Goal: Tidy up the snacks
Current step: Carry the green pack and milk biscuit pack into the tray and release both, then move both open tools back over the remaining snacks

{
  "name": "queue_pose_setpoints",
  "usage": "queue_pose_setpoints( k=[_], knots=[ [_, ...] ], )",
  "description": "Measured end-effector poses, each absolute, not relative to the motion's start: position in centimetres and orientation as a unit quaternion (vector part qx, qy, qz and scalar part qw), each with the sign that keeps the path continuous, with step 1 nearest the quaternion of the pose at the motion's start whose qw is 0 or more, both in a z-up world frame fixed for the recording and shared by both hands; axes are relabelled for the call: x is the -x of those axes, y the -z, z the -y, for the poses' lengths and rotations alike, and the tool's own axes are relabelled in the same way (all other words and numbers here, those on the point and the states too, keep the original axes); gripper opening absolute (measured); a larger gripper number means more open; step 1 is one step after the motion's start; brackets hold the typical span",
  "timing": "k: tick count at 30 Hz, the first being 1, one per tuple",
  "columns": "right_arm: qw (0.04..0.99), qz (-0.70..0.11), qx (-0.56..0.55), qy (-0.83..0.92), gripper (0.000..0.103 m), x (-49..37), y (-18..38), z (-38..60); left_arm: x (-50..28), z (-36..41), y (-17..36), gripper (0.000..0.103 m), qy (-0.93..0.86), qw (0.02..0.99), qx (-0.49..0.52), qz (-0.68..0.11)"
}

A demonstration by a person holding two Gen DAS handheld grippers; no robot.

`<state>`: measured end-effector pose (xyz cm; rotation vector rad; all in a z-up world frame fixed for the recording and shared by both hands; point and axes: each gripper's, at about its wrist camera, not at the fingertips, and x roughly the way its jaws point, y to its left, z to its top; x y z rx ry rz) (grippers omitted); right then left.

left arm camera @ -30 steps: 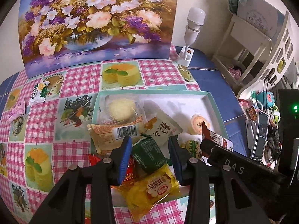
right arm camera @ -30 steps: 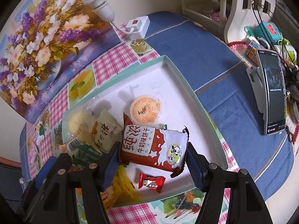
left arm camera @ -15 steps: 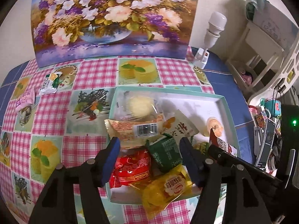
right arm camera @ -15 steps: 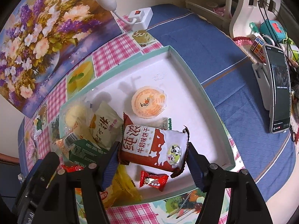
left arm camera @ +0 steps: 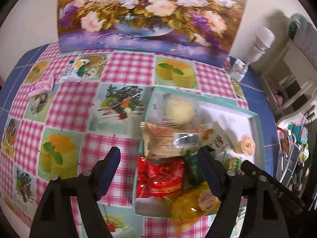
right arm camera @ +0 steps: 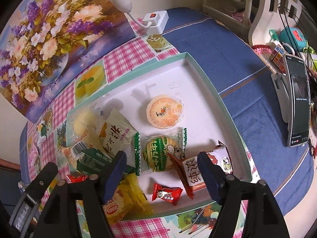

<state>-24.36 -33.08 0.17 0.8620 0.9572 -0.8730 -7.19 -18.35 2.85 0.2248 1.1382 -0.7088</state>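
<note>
Sorting entry: snacks are gathered in the teal-rimmed tray [right arm camera: 227, 107], crowded toward its near-left corner

- Left gripper [left arm camera: 158, 170]: jaws opening, nothing pressed between them; red packet [left arm camera: 160, 176] lies below in the gap
- Right gripper [right arm camera: 162, 168]: jaws opening; red-and-white biscuit pack [right arm camera: 206, 168] is tilted against the right pad, green round snack [right arm camera: 162, 154] lies between the fingers, not gripped
- Strays: two small packets [left arm camera: 75, 70] are left on the checked cloth [left arm camera: 126, 67], well apart from the tray
- Risks: the tilted pack may be dragged or flipped by the pad; the yellow packet [right arm camera: 122, 200] overhangs the near rim and may be knocked out
</note>
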Motion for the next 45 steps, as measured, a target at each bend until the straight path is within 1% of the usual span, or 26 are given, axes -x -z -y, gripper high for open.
queue_pose_setpoints(
  k=[1, 2, 3, 20, 29, 37, 45],
  knots=[
    [0.714, -0.43, -0.386, 0.394, 0.096, 24.3, -0.2, 33.0, 6.9, 18.1, -2.7, 0.093, 0.319, 0.781, -0.103, -0.527],
    [0.717, -0.428, -0.384, 0.395, 0.102, 24.3, -0.3, 33.0, 6.7, 17.9, -2.7, 0.097, 0.312, 0.784, -0.103, -0.527],
    [0.72, -0.427, -0.379, 0.396, 0.103, 24.3, -0.4, 33.0, 6.5, 17.7, -2.6, 0.097, 0.305, 0.788, -0.102, -0.525],
    [0.723, -0.433, -0.36, 0.4, 0.103, 23.7, -0.4, 32.9, 5.2, 16.6, -1.9, 0.097, 0.283, 0.785, -0.086, -0.544],
    [0.757, -0.412, -0.321, 0.394, 0.103, 21.6, -2.8, 30.8, 4.1, 15.5, -2.9, 0.097, 0.28, 0.797, -0.095, -0.527],
    [0.795, -0.396, -0.29, 0.357, 0.103, 18.2, -4.4, 27.4, -0.4, 10.9, -3.8, 0.097, 0.206, 0.834, -0.095, -0.504],
    [0.803, -0.414, -0.275, 0.328, 0.103, 14.5, -4.0, 24.6, -4.5, 5.0, -2.7, 0.097, 0.142, 0.838, -0.055, -0.524]
  ],
)
